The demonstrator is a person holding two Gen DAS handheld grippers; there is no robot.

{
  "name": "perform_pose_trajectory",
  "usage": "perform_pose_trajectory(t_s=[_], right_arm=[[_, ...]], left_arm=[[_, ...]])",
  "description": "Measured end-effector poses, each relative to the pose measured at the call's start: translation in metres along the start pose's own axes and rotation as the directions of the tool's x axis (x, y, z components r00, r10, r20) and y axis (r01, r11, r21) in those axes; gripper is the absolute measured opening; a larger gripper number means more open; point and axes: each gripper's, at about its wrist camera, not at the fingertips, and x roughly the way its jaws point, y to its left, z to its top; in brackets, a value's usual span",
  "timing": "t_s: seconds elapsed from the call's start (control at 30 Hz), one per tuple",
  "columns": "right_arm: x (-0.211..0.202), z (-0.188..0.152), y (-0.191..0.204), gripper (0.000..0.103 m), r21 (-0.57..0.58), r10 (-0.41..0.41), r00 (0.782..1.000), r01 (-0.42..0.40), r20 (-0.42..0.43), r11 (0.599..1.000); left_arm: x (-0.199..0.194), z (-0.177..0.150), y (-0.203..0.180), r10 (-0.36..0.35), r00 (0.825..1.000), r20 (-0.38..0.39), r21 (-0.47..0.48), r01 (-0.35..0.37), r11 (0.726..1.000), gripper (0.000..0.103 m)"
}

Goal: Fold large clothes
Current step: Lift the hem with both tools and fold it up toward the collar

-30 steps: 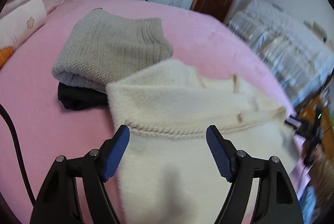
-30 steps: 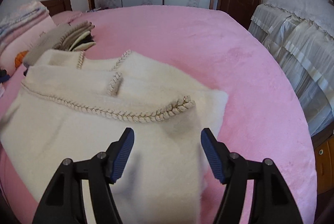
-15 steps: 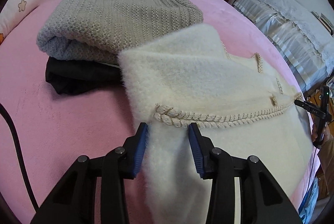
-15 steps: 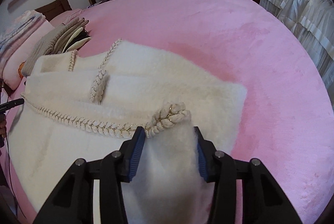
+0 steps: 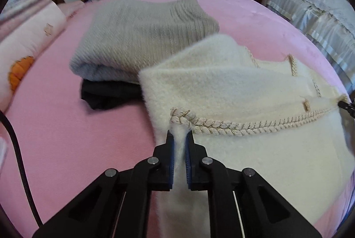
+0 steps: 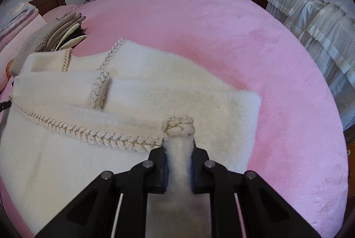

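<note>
A fluffy cream jacket (image 5: 233,91) with braided rope trim lies partly folded on the pink bed (image 5: 77,138); it also shows in the right wrist view (image 6: 166,91). My left gripper (image 5: 179,138) is shut on the jacket's hem corner just below the braid's left end. My right gripper (image 6: 179,149) is shut on the opposite hem corner under the braid's right end. The pinched fabric bunches up between each pair of fingers.
A folded grey knit sweater (image 5: 142,38) rests on a black garment (image 5: 106,93) just beyond the jacket's left side. Pillows (image 5: 26,38) lie at the left. A lace-covered piece of furniture (image 6: 315,20) stands at the right. A black cable (image 5: 17,149) crosses the bed.
Both grippers went from wide open over the hem to shut on its two corners. The hem corners now bunch up between the fingers.
</note>
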Motion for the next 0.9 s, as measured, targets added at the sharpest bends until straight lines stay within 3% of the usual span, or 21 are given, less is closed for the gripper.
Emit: perform_pose_trajectory(t_s=[0.27, 0.47, 0.63, 0.9], right_arm=[[-0.074, 0.008, -0.001, 0.01, 0.077, -0.066, 0.985, 0.054, 0.161, 0.996], [-0.099, 0.056, -0.015, 0.01, 0.15, -0.133, 0.954, 0.095, 0.267, 0.984], [-0.066, 0.101, -0.02, 0.01, 0.166, -0.169, 0.95, 0.129, 0.261, 0.978], [0.049, 0.121, -0.016, 0.01, 0.167, -0.261, 0.961, 0.243, 0.092, 0.955]], left_arm=[[-0.077, 0.033, -0.027, 0.094, 0.986, 0.139, -0.031, -0.09, 0.995, 0.005], [-0.076, 0.089, -0.034, 0.178, 0.958, 0.222, -0.081, -0.164, 0.983, 0.006], [-0.023, 0.123, -0.046, 0.263, 0.942, 0.21, -0.096, -0.248, 0.964, 0.006], [0.069, 0.13, -0.048, 0.341, 0.928, 0.148, -0.15, -0.319, 0.936, 0.006]])
